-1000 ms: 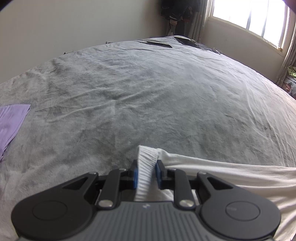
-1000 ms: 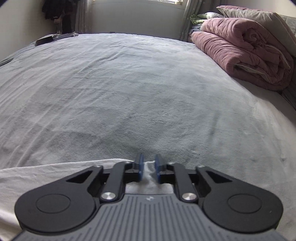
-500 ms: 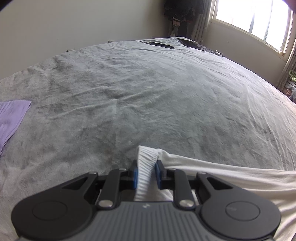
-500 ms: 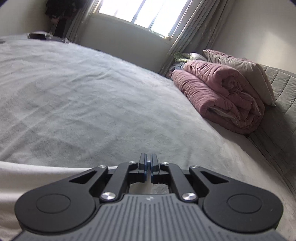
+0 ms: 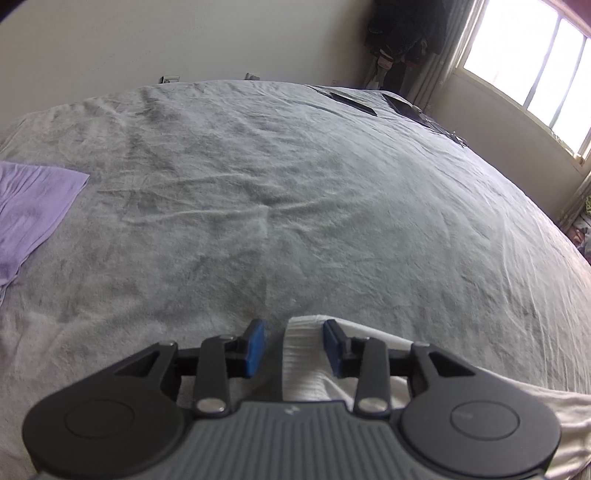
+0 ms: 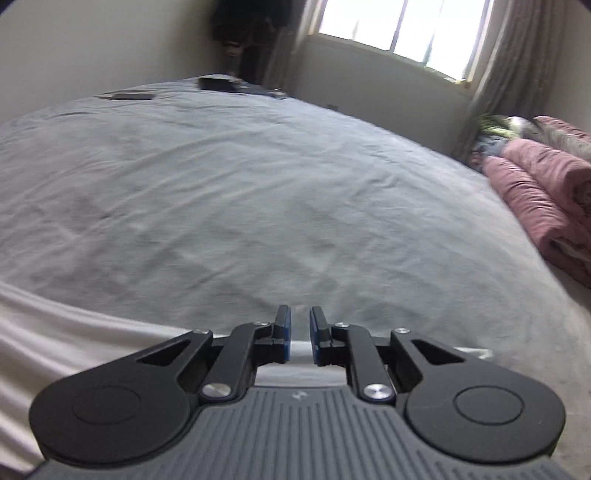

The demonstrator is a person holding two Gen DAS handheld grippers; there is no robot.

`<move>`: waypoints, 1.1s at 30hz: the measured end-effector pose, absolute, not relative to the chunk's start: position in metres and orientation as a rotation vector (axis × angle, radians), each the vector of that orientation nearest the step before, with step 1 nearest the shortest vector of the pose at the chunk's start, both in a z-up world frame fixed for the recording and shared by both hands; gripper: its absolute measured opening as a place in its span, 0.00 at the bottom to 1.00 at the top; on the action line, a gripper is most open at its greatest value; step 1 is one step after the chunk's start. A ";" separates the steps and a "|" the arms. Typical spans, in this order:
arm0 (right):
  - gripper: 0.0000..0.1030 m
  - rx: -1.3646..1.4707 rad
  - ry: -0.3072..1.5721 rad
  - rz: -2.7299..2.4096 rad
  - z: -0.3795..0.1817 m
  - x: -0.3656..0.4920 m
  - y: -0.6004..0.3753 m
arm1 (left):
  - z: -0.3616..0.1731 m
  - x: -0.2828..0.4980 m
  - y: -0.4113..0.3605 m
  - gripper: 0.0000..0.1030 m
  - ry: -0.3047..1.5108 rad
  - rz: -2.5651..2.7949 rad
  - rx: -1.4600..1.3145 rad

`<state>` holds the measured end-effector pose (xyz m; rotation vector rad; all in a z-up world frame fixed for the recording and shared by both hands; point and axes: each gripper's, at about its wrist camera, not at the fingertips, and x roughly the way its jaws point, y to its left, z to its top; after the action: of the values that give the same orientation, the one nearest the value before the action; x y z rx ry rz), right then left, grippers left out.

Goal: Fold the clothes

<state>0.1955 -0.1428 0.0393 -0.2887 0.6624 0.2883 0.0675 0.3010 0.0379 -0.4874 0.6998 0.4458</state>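
Observation:
A white garment (image 5: pixel 480 398) lies along the near edge of the grey bed (image 5: pixel 295 184). In the left wrist view its ribbed hem (image 5: pixel 303 354) lies between the blue pads of my left gripper (image 5: pixel 293 345), which is open, the hem against the right pad only. In the right wrist view the white garment (image 6: pixel 74 354) stretches to the left under my right gripper (image 6: pixel 299 332), whose jaws stand slightly apart with nothing clamped between them.
A folded purple garment (image 5: pixel 29 210) lies at the left of the bed. Dark flat items (image 5: pixel 354 101) lie at the far edge. A rolled pink duvet (image 6: pixel 546 199) sits at the right. A window (image 6: pixel 399 33) is behind.
Both grippers have opened and let go of the white garment. The right gripper has swung back to the left, towards the far side of the bed.

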 end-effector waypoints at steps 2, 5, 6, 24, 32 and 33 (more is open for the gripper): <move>0.15 -0.279 0.702 0.376 0.029 0.183 -0.112 | 0.038 0.066 0.305 0.41 0.694 0.446 -0.514; 0.15 -0.367 0.681 0.341 0.014 0.176 -0.083 | 0.037 0.067 0.304 0.40 0.701 0.415 -0.516; 0.15 -0.376 0.674 0.304 0.012 0.179 -0.083 | 0.038 0.067 0.305 0.40 0.701 0.402 -0.520; 0.24 -0.375 0.638 0.715 0.048 0.034 0.012 | 0.050 0.036 0.330 0.31 0.642 0.356 -0.661; 0.23 -0.365 0.666 0.486 0.023 0.040 -0.004 | 0.053 0.012 0.337 0.31 0.667 0.305 -0.607; 0.23 -0.355 0.664 0.455 0.022 0.041 -0.005 | 0.052 0.009 0.337 0.31 0.673 0.298 -0.599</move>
<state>0.0409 -0.0054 0.0224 -0.3549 0.6635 0.4553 0.0087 0.3366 0.0521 -0.5989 0.6729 0.2975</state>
